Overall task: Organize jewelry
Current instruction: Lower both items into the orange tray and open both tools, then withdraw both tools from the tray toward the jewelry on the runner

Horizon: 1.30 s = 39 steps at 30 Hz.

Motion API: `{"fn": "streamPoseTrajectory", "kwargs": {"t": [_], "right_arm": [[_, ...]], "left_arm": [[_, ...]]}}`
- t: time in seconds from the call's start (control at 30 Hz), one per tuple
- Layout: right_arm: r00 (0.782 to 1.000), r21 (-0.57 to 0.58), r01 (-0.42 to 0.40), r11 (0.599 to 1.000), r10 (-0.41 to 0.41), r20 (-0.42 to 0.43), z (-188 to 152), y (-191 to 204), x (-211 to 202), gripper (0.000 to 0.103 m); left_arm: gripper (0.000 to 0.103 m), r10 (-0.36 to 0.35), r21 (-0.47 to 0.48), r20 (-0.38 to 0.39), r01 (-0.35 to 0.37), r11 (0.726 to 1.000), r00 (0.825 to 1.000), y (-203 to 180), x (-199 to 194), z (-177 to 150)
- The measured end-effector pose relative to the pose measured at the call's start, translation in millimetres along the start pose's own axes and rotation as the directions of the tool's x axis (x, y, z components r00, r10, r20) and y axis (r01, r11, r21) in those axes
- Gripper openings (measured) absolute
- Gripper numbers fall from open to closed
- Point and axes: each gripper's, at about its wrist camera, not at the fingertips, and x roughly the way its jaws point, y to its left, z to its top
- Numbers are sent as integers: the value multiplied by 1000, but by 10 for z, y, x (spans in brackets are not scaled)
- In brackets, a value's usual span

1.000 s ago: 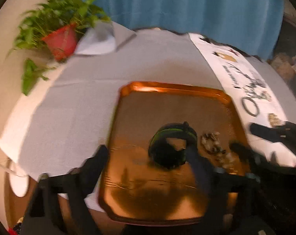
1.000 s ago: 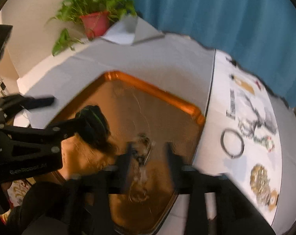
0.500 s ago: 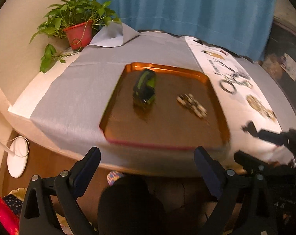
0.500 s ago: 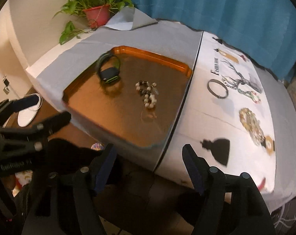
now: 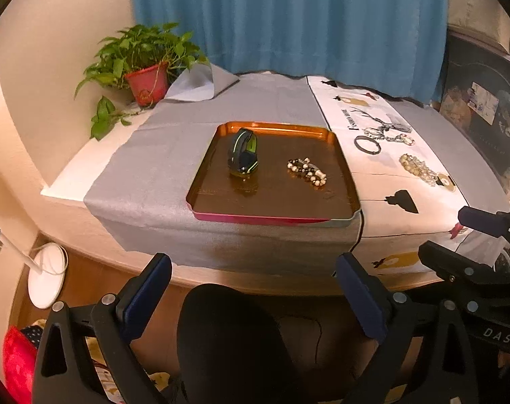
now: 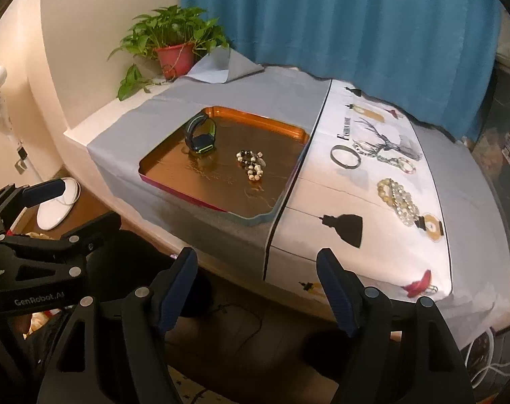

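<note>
An orange tray sits on the grey cloth. In it stand a black and green watch and a beaded bracelet. On the white printed cloth to the right lie a dark bangle, a chain bracelet and a pale beaded bracelet. My left gripper is open and empty, below the table's front edge. My right gripper is open and empty, also off the table.
A potted plant in a red pot stands at the table's back left. A blue curtain hangs behind. A white round lamp base sits on the floor at left. A dark chair back is below the left gripper.
Both grippers have pulled back from the tray to below the table's front edge. The watch and the beaded bracelet stay in the tray.
</note>
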Motion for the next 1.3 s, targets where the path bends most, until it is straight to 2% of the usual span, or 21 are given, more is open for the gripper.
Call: {"fn": "streamPoseTrajectory", "kwargs": {"t": [0.3, 0.73, 1.07, 1.3], "right_arm": [[1000, 18, -10, 1000, 10, 11, -107, -45, -119, 75], [1000, 23, -16, 1000, 15, 16, -161, -69, -164, 75], [1000, 39, -21, 999, 21, 2, -207, -104, -111, 75], [1000, 86, -11, 996, 11, 0, -229, -306, -36, 75]], "left_arm": [[99, 8, 49, 23, -9, 999, 1000, -160, -145, -31], [99, 12, 54, 24, -14, 998, 1000, -177, -170, -52], [99, 10, 74, 5, -10, 997, 1000, -229, -139, -70], [99, 9, 90, -20, -7, 996, 1000, -300, -37, -35]]}}
